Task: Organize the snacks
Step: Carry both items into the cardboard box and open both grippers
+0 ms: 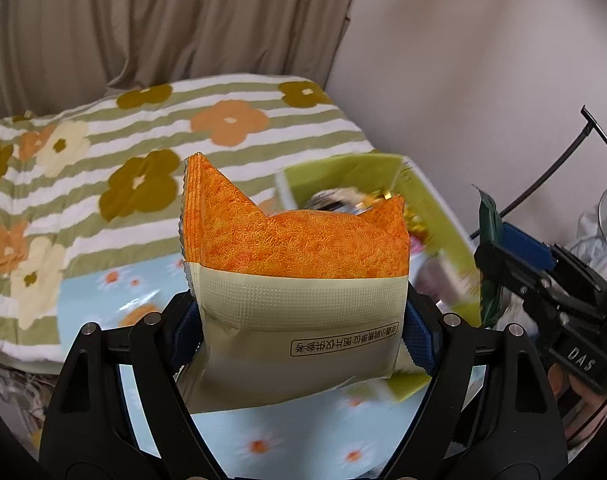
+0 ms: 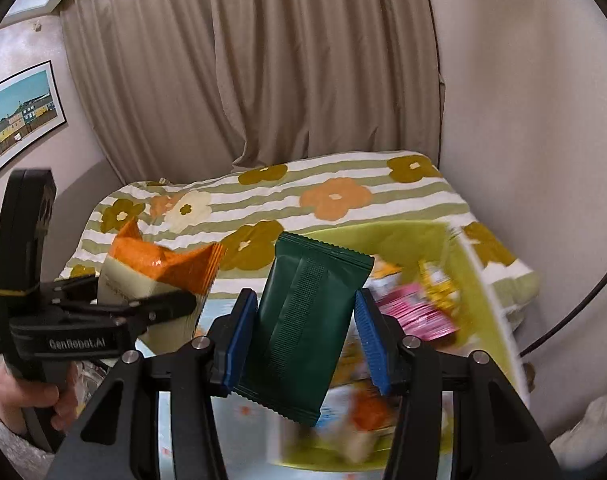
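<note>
Two handheld grippers, each lifted above a bed w/ a snack pack pinched in it.

Left gripper (image 1: 301, 320): blue pads pressed onto both sides of an orange pack (image 1: 299, 280), orange on top, cream lower half w/ a small boxed line of print. Pack stands upright between the fingers and fills the middle of the left wrist view. In the right wrist view the same gripper (image 2: 159, 304) sits at the left edge, pack (image 2: 159, 268) sticking up from it, a hand (image 2: 31, 396) in a fuzzy pale sleeve around the handle.

Right gripper (image 2: 303, 324): claw clamped on a dark green pack (image 2: 303, 320), held by its long edges, tilted a bit, top leaning right, serrated end seals at top and bottom. Seen from the left wrist view, that gripper (image 1: 499, 264) is at the right edge, w/ only the thin edge of the green pack (image 1: 488, 256) showing.

Below and beyond both: a lime-green box (image 2: 407, 236) w/ white rim, open top, near the right side of the bed by the wall. Inside, blurred packs: pink, yellow, orange; exact items can't be made out. Box sits on a light blue daisy-print cloth (image 1: 263, 432) at the near edge of the bed. Rest of bed covered by a green-striped flower quilt (image 1: 103, 160).

Behind: beige curtain (image 2: 263, 60), plain wall right, framed picture (image 2: 19, 120) of coloured houses at left. Black cable (image 1: 543, 188) along the right wall.
</note>
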`<state>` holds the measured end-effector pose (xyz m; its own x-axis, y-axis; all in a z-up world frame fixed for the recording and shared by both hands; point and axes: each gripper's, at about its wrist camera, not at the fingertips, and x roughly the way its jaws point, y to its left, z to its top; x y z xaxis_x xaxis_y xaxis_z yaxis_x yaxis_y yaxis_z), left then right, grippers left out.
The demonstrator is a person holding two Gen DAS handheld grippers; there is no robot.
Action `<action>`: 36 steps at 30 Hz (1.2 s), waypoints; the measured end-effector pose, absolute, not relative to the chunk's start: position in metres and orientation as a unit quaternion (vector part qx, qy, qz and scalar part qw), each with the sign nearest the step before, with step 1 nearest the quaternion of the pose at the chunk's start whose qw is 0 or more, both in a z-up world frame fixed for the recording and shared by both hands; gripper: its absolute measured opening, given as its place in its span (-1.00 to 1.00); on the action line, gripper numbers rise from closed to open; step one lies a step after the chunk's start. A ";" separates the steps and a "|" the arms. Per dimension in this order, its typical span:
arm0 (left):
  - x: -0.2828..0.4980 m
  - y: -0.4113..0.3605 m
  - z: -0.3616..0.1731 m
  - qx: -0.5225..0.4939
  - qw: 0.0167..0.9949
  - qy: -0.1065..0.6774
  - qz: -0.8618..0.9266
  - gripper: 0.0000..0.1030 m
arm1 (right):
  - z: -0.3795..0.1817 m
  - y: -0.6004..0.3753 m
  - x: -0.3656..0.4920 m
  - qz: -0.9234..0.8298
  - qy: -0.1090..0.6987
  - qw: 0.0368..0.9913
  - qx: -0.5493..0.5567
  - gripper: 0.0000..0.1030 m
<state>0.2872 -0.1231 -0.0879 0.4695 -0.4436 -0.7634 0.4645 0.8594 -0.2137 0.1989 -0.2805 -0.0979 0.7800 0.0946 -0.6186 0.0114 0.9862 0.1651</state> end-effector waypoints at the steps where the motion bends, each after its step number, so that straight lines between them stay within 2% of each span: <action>1: 0.288 -0.140 -0.087 0.013 0.857 0.441 -0.265 0.56 | -0.098 -0.290 0.199 0.024 0.331 0.940 0.075 -0.11; 9: 0.307 -0.239 -0.098 0.022 0.850 0.457 -0.259 0.56 | -0.120 -0.365 0.205 0.044 0.361 0.928 0.075 -0.11; 18: 0.324 -0.290 -0.129 0.038 0.831 0.492 -0.257 0.61 | -0.151 -0.397 0.209 0.061 0.399 0.910 0.097 -0.11; 20: 0.327 -0.295 -0.133 0.039 0.827 0.498 -0.258 0.86 | -0.154 -0.402 0.211 0.058 0.402 0.908 0.103 -0.11; 22: 0.329 -0.296 -0.132 0.041 0.830 0.494 -0.257 0.99 | -0.155 -0.406 0.213 0.055 0.404 0.907 0.107 -0.11; 26: 0.330 -0.294 -0.131 0.063 0.830 0.493 -0.253 0.99 | -0.158 -0.410 0.217 0.050 0.412 0.903 0.110 -0.11; 36: 0.313 -0.249 -0.124 0.029 0.842 0.489 -0.226 0.99 | -0.167 -0.403 0.226 0.051 0.430 0.895 0.110 -0.11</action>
<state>0.3131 -0.2488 -0.1243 0.4200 -0.3526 -0.8363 0.4086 0.8962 -0.1727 0.2261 -0.4027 -0.1665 0.6247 0.1856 -0.7585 0.0031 0.9707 0.2401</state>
